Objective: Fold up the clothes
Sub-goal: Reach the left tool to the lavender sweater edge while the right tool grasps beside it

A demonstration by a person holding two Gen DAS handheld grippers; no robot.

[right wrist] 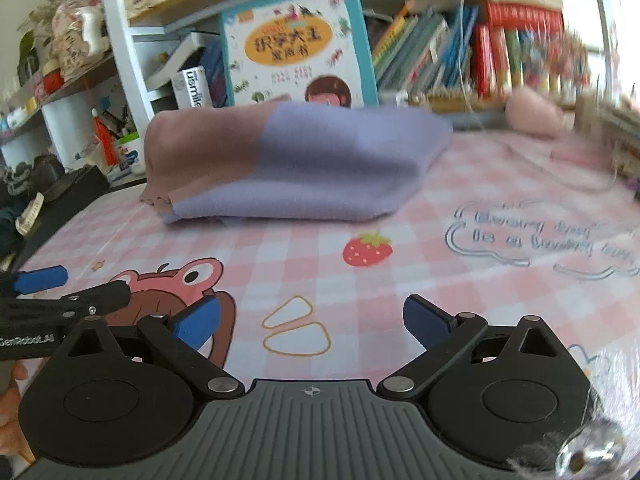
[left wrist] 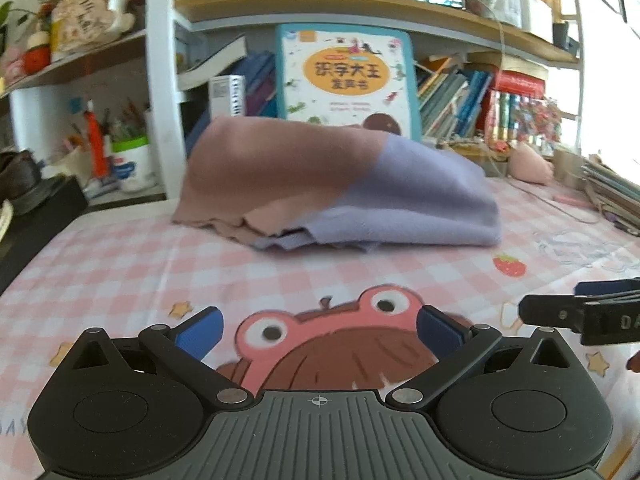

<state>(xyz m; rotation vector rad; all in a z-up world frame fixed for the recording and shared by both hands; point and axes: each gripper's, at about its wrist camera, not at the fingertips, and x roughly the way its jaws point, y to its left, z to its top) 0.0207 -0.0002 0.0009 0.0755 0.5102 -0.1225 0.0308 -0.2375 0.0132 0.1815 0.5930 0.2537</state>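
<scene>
Pink-and-lilac garment (left wrist: 336, 188) lies folded on checked tablecloth (left wrist: 120, 264) | left gripper (left wrist: 320, 330) spread, empty | right gripper (right wrist: 312, 318) spread, empty | folding looks finished

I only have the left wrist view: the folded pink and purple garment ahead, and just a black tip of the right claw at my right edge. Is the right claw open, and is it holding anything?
Observer: The right claw is open and empty, and it is apart from the garment.
Operator: Is anything lying on the table between it and the garment?
Observer: No objects, only prints on the tablecloth: a strawberry further ahead, and two orange outlines in the gap between the claw's fingers.
</scene>
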